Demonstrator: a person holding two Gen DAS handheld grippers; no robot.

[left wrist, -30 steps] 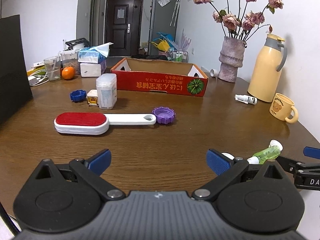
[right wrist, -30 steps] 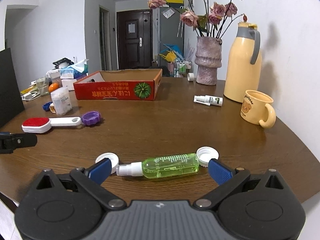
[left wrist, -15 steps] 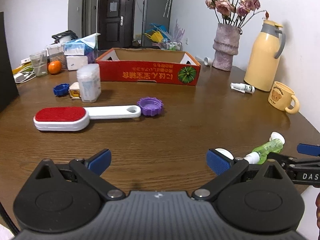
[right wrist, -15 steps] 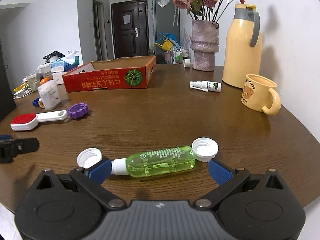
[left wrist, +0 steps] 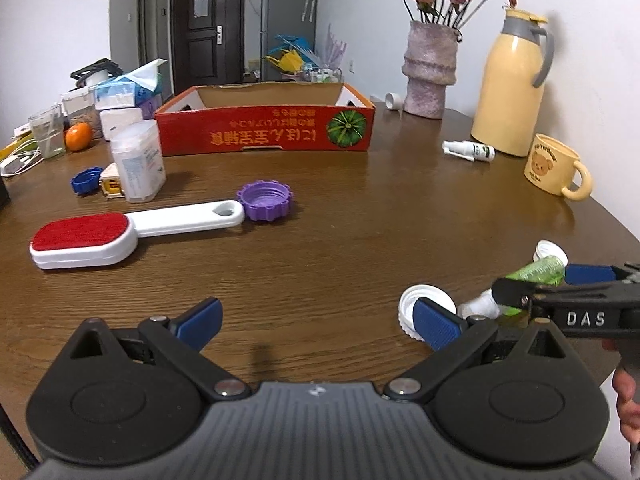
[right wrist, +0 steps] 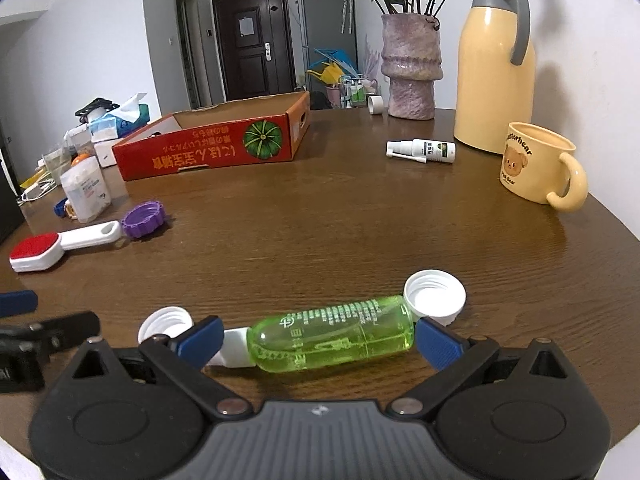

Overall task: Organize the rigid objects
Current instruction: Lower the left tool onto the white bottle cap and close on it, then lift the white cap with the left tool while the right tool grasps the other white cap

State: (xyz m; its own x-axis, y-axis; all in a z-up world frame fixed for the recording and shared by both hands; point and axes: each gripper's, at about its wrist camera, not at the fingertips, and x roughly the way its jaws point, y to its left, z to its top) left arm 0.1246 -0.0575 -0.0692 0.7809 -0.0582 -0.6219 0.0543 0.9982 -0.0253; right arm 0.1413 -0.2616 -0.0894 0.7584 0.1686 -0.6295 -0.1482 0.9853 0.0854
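Right claw (right wrist: 316, 342) astride clear green bottle (right wrist: 332, 340)

- A brown wood-grain tabletop (right wrist: 320, 220) with a rounded right edge is seen carrying everything.
- At the near edge a green spray bottle (right wrist: 332, 340) is laid on its side, with a white cap (right wrist: 435, 294) at its right end and another white cap (right wrist: 164, 322) just left of its nozzle.
- To the left, a red-and-white lint brush (left wrist: 104, 230) is laid flat, its handle end touching a purple cap (left wrist: 265, 201).
- Farther left, a white plastic container (left wrist: 138, 160) is stood upright beside a blue cap (left wrist: 86, 180).
- At the far middle a red cardboard box (left wrist: 264, 134) is placed.
- To the right, a small white spray bottle (right wrist: 422, 150), a yellow bear mug (right wrist: 538, 164), a yellow thermos (right wrist: 496, 64) and a vase (right wrist: 412, 66) are found.
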